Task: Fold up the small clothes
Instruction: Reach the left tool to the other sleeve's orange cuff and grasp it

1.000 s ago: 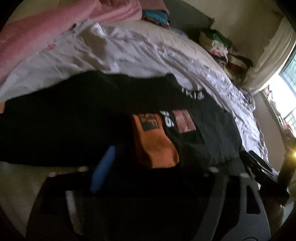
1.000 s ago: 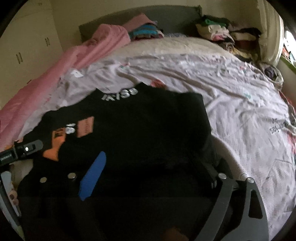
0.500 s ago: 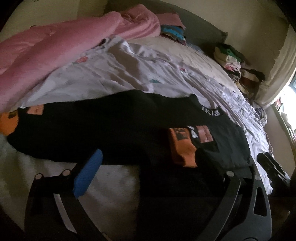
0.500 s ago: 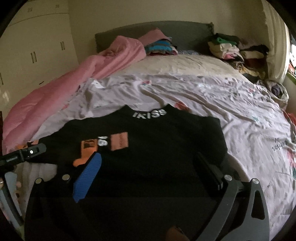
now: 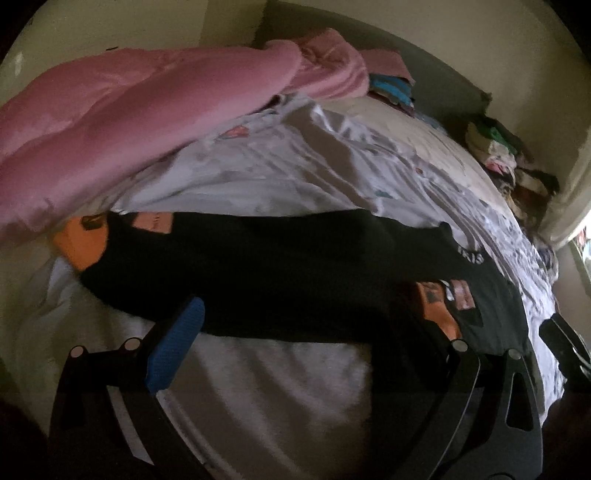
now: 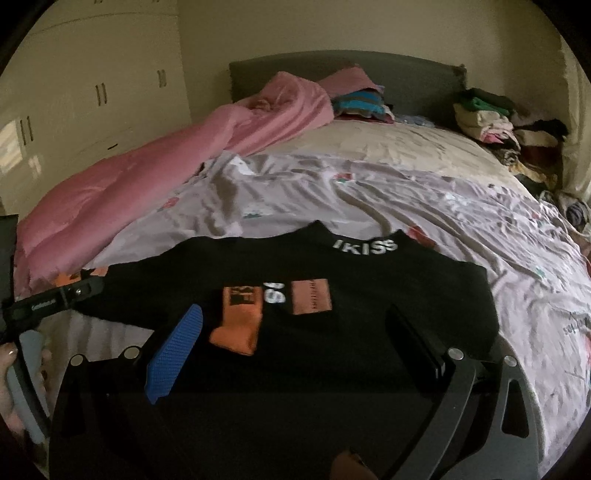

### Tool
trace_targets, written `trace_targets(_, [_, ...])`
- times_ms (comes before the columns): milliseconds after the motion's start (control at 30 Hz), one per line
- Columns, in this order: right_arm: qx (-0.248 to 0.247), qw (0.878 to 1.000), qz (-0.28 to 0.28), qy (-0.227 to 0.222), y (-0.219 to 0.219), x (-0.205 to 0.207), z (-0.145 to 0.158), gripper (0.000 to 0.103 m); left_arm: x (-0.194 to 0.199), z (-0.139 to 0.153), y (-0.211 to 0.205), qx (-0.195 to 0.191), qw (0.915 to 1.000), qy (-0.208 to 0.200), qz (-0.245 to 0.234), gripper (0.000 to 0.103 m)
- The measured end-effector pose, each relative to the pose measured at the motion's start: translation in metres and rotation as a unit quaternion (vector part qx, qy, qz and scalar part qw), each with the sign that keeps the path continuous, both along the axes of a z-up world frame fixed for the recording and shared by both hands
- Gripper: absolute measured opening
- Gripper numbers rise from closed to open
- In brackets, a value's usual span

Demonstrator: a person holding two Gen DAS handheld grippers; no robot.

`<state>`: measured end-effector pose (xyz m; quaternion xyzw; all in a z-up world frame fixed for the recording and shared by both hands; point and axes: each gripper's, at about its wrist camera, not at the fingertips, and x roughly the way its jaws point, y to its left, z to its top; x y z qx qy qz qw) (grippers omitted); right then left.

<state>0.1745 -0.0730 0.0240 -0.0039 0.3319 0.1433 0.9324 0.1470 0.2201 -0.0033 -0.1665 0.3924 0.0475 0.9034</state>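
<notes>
My bedroom in dim light: a wide bed (image 6: 406, 192) under a rumpled pale sheet (image 6: 369, 199), backed by a grey headboard (image 6: 406, 77) against a cream wall (image 6: 295, 26). A pink quilt (image 6: 147, 177) is heaped along one side, cream wardrobe doors (image 6: 92, 85) beyond it. Daylight comes from a window (image 5: 581, 240) past a pale curtain (image 6: 576, 122).

Your sweater (image 6: 369, 317) lies flat on the near end of the bed (image 6: 424, 206) — quilt (image 6: 147, 177) along its left side, clothes piles (image 6: 495, 125) behind at the headboard (image 6: 406, 74), wardrobe (image 6: 92, 92) further left.
</notes>
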Motion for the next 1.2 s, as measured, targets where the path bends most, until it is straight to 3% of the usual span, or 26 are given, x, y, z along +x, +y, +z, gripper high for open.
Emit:
trace_targets(500, [-0.006, 0.999, 0.048, -0.006, 0.055, 0.001, 0.001, 0.099, -0.014, -0.011, 0.077, -0.012, 0.9957, 0.003, 0.092, 0.093])
trace_targets(833, [-0.014, 0.998, 0.057, 0.011, 0.071, 0.006, -0.012, 0.099, -0.015, -0.038, 0.121, -0.034, 0.9886, 0.022, 0.145, 0.093])
trace_targets(1133, [-0.021, 0.998, 0.061, 0.027, 0.077, 0.01, -0.028, 0.099, -0.007, -0.046, 0.143, -0.071, 0.9867, -0.009, 0.146, 0.093])
trace_targets(1167, [-0.022, 0.998, 0.06, 0.027, 0.076, 0.01, -0.029, 0.099, -0.004, -0.046, 0.143, -0.068, 0.9867, -0.009, 0.147, 0.09])
trace_targets(1200, [-0.023, 0.998, 0.059, 0.029, 0.076, 0.011, -0.03, 0.099, 0.0, -0.047, 0.144, -0.069, 0.9868, -0.008, 0.146, 0.081])
